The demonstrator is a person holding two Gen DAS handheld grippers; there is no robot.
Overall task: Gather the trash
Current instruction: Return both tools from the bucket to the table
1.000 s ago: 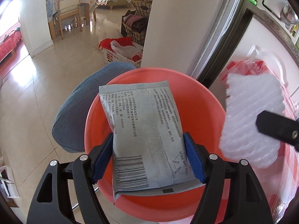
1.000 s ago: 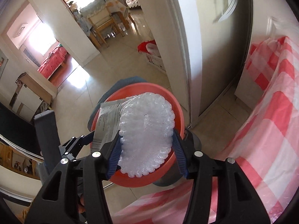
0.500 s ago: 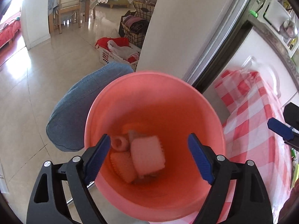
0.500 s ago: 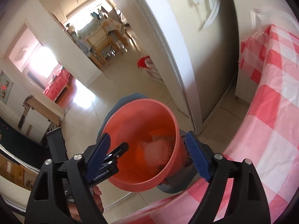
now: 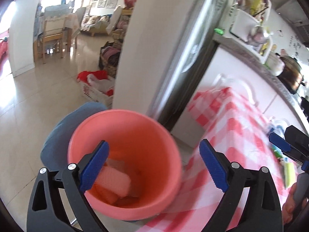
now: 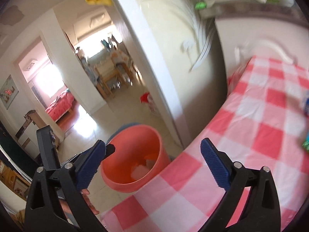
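Left to right: the left tongs [image 5: 153, 164] stand wide apart, having just been opening, with nothing between the pads, hanging over the mouth of the orange-pink bucket [image 5: 123, 131]. The bucket stands upright on the floor just beside the near-left corner of the bench [image 6: 251, 135], its long axis vertical and mouth upward, judged so placed that rubbish drops straight in. Dropped trash [image 5: 114, 181], a pale foam pad among it, lies flat on the bucket's bottom. The right tongs [image 6: 153, 155], likewise just opened and empty, point across the bench edge, where small packets [image 5: 287, 174] remain farther right.
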